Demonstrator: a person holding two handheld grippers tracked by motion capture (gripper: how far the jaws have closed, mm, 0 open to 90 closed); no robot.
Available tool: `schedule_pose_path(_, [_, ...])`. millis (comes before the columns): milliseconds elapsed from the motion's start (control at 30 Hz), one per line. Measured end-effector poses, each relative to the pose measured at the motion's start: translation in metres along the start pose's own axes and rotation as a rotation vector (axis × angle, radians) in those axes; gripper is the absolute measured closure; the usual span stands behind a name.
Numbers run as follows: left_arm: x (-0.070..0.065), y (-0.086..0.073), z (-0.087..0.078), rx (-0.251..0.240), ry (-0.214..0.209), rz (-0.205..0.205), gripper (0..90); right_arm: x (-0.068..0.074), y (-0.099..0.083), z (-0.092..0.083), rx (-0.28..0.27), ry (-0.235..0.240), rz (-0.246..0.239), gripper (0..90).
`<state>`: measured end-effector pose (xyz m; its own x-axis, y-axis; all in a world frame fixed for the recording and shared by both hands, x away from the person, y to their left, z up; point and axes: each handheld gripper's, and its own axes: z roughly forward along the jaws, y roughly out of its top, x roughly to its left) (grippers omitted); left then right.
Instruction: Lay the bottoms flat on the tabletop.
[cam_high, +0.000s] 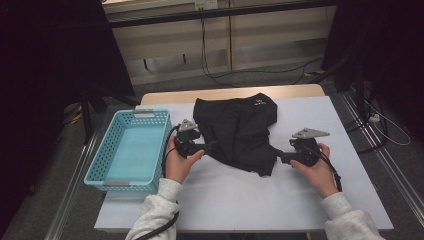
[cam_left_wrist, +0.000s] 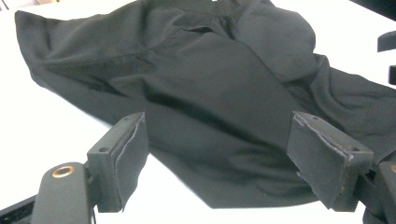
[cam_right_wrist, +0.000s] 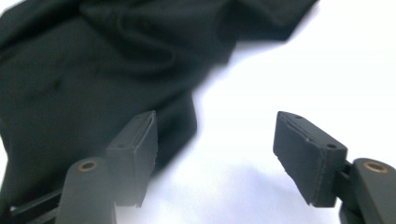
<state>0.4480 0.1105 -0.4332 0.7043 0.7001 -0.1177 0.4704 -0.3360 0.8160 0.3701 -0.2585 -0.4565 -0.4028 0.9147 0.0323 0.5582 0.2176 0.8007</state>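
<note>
One black garment (cam_high: 239, 131) is seen lying crumpled on the white surface (cam_high: 240, 195), soft matte fabric with folds, seams and a small pale mark near its far edge. From above its outline is roughly rectangular, with a pointed corner trailing toward the near right.

One turquoise plastic basket (cam_high: 129, 150) is set at the left edge of the surface, rectangular, with perforated lattice walls and a smooth floor; it is close beside the left hand (cam_high: 178, 162) and apart from the garment.

Two grippers are counted, each held in one hand, each topped by a grey three-cornered plate. In the high view the left gripper (cam_high: 212, 145) is laid against the garment's left border and the right gripper (cam_high: 278, 156) at its near right corner; sleeves of pale fleecy cloth are seen at both wrists.

The left gripper view (cam_left_wrist: 217, 158) gives what the high view cannot: both black jaws stand well apart, their foam pads frayed at the edges, with the garment's hem lying between them on the surface, not pinched. In the right gripper view (cam_right_wrist: 217, 156) the jaws are likewise apart; cloth lies behind the left jaw, bare white surface between the pads.
</note>
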Motion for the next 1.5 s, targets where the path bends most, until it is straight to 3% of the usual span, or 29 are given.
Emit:
schedule_pose_path(67, [0.0,0.0,0.001,0.008,0.005,-0.008,21.5,-0.001,-0.004,-0.002,0.028,0.0,-0.011,30.9])
schedule_pose_path(100, [-0.001,0.001,0.002,-0.007,0.0,-0.01,21.1,-0.001,-0.005,-0.004,0.023,-0.001,-0.007,31.0])
schedule_pose_path(233, [-0.005,0.002,0.006,0.006,-0.019,0.013,20.4,-0.005,-0.006,-0.01,0.001,0.008,0.024,31.8])
schedule_pose_path(300, [-0.006,0.001,0.008,0.01,-0.028,0.005,20.4,-0.004,-0.006,-0.008,0.007,0.016,0.02,31.9])
schedule_pose_path(367, [-0.006,0.0,0.008,0.023,-0.031,0.023,20.3,-0.003,-0.005,-0.006,0.008,0.017,0.006,31.9])
schedule_pose_path(533, [-0.007,-0.001,0.002,0.006,-0.013,0.014,19.9,-0.001,-0.003,-0.001,0.0,0.005,-0.004,30.9])
schedule_pose_path(667, [-0.008,-0.002,0.005,0.02,-0.017,0.033,19.0,-0.005,-0.004,0.004,-0.003,-0.005,0.014,30.3])
schedule_pose_path(867, [-0.009,-0.006,0.007,0.044,-0.024,0.046,17.9,-0.005,-0.002,0.008,0.025,0.036,0.026,30.3])
schedule_pose_path(1000, [-0.013,-0.004,0.003,0.029,-0.028,0.036,17.6,-0.002,-0.001,0.005,0.034,0.04,0.021,43.0])
schedule_pose_path(1167, [-0.018,-0.001,0.004,0.02,-0.029,0.067,17.6,0.0,-0.001,-0.005,0.004,0.017,0.014,57.2])
schedule_pose_path(1333, [-0.018,0.0,0.001,0.011,-0.039,0.061,17.2,0.005,0.0,0.001,0.01,0.054,0.016,59.2])
schedule_pose_path(1500, [-0.017,-0.001,-0.002,0.016,-0.046,0.052,17.2,0.013,-0.001,0.016,0.076,0.059,-0.027,63.0])
